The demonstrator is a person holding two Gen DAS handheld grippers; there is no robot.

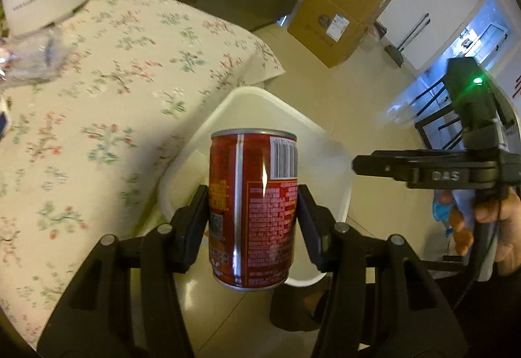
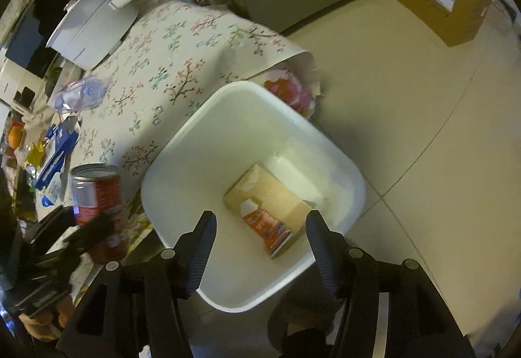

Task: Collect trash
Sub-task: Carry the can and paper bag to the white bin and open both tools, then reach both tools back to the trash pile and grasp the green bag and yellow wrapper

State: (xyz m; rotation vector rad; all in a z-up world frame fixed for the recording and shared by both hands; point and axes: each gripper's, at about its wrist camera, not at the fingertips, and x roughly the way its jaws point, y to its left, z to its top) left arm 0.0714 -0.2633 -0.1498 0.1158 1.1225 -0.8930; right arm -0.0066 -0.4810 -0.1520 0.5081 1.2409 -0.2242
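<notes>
Left tool clamped on a red can at mid-height, held upright over the near edge of the white bin beside the worktop. Probably empty, so light; thin, dentable, slick walls, best gripped gently across the middle. Right tool wide apart, empty, above the bin and the carton inside.

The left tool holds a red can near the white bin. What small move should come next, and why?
Probably carry the can a little further over the bin before opening the left tool: in the right view the can seems still beside the rim, over the table edge.
</notes>
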